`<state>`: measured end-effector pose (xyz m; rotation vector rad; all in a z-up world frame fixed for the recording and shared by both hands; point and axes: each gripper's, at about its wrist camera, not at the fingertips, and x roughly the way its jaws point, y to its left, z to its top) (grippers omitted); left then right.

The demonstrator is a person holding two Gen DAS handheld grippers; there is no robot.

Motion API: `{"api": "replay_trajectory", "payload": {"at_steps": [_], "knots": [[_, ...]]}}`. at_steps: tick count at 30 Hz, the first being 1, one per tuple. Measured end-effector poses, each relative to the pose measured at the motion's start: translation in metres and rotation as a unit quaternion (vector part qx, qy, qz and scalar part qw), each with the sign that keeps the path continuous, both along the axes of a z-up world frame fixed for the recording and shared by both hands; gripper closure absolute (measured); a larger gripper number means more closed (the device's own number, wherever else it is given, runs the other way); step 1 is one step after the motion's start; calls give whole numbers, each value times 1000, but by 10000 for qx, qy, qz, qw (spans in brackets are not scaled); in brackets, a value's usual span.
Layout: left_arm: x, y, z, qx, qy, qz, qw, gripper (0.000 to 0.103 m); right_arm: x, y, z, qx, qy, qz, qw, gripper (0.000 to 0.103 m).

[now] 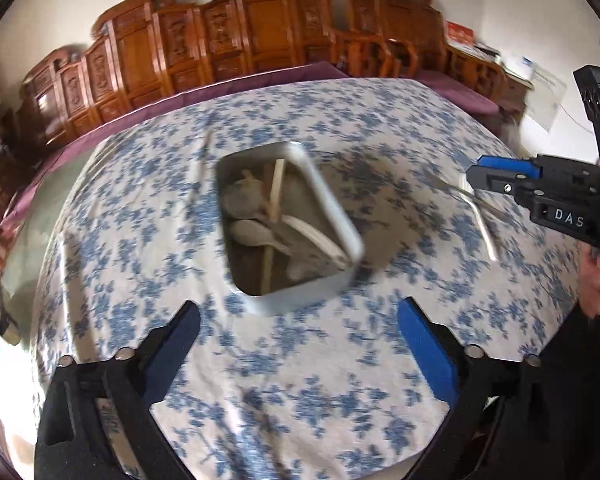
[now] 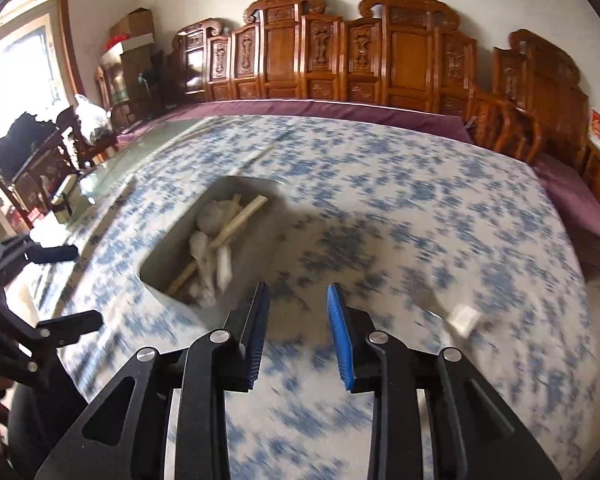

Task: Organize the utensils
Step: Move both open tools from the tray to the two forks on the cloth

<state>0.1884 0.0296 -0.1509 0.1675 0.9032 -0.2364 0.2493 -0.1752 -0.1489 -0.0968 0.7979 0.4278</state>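
Note:
A metal tray [image 1: 352,240] sits mid-table and holds spoons [image 1: 256,232] and wooden chopsticks [image 1: 274,196]; it also shows in the right wrist view [image 2: 156,264]. My left gripper [image 1: 300,320] is open and empty, just short of the tray's near end. My right gripper [image 2: 298,300] is partly open and empty, beside the tray's right side; it shows from the side in the left wrist view [image 1: 476,174]. A metal utensil [image 1: 480,216] lies on the cloth under the right gripper. A white-handled utensil [image 2: 462,318] lies to the right gripper's right. Loose chopsticks [image 1: 200,160] lie left of the tray.
The table wears a blue floral cloth [image 1: 300,380] with a purple border [image 2: 340,112]. Carved wooden chairs [image 2: 380,52] line the far side. More chairs and a bag [image 2: 88,116] stand at the left. Both views are motion-blurred.

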Motion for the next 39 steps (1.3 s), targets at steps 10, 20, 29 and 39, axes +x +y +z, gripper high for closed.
{"api": "replay_trajectory", "payload": {"at_steps": [10,20,29,39], "knots": [[5,-63,-9,-23,183,-334,9993,8,-22,-106,-11,-406,21,-543,9977,56],[33,-124,-34,-93,645,-540,9964,8,-27,-161,-35,-206,184,-772,9966,55],[52,-162,-60,-247,797,-587,9948,8,6,-167,-58,-181,511,-457,9975,57],[50,-164,-56,-176,758,-554,9954,8,58,-133,-106,-750,1035,91,9918,64]]}}
